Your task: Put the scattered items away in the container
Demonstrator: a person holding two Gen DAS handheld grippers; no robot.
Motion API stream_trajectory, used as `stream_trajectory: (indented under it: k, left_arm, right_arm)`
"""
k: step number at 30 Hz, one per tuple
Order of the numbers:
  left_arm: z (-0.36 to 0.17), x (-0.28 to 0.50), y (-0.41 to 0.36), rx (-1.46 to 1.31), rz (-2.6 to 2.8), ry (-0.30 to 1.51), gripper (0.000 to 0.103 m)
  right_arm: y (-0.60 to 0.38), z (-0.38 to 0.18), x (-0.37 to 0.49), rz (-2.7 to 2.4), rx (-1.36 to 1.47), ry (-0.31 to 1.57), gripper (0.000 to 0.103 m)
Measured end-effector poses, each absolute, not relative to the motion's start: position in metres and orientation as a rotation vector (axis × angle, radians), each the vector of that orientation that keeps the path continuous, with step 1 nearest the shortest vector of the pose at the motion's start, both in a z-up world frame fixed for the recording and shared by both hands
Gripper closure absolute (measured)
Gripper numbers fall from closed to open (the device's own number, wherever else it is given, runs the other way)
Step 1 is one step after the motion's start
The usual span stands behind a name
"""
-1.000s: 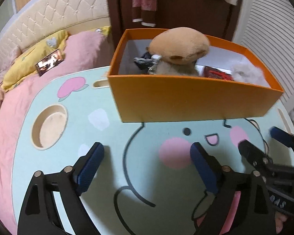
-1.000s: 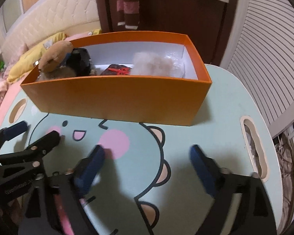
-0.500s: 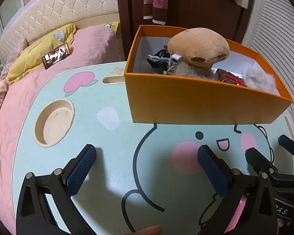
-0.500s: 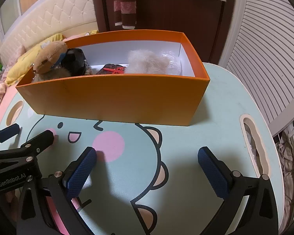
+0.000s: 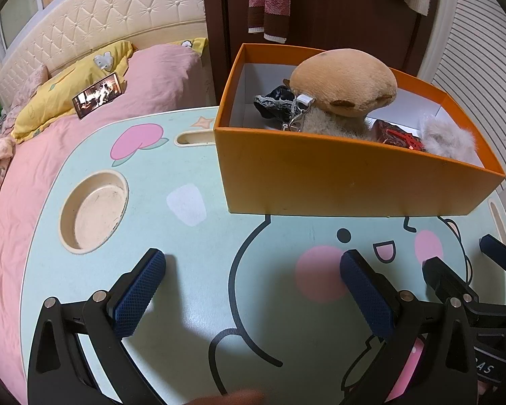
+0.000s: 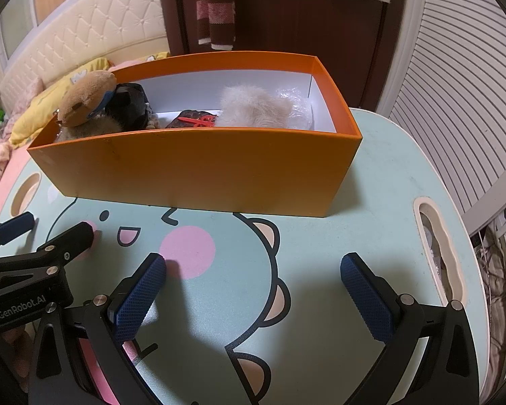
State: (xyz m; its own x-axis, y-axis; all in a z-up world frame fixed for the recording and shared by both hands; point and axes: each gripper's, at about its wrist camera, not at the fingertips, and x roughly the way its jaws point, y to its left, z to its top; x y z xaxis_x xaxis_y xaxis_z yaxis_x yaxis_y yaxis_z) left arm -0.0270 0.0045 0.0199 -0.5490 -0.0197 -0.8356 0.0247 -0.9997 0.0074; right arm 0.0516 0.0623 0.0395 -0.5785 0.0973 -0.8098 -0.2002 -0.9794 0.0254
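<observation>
An orange box stands on the mint cartoon table. Inside it are a brown plush toy, a black item, a dark packet with red print, a fluffy beige item and clear plastic. My left gripper is open and empty, low over the table in front of the box. My right gripper is open and empty beside it, and shows at the left wrist view's right edge.
The table has a round cup recess, a slot at the back and a handle slot at the right. A bed with a pink cover, a yellow pillow and a phone lies to the left. A dark wardrobe and slatted doors stand behind.
Both grippers have drawn back and risen a little from the box, so more of the table shows. Both stayed open and empty. The box's contents have not moved.
</observation>
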Motion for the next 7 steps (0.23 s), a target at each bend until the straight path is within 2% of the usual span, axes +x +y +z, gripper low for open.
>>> stream_trajectory:
  k: [7]
  left_arm:
    - [0.0207,-0.0270,0.0053,1.479,-2.742,0.008,0.000]
  right_arm:
    - [0.0622,0.0399,0.0520,2.645,-1.347,0.171,0.000]
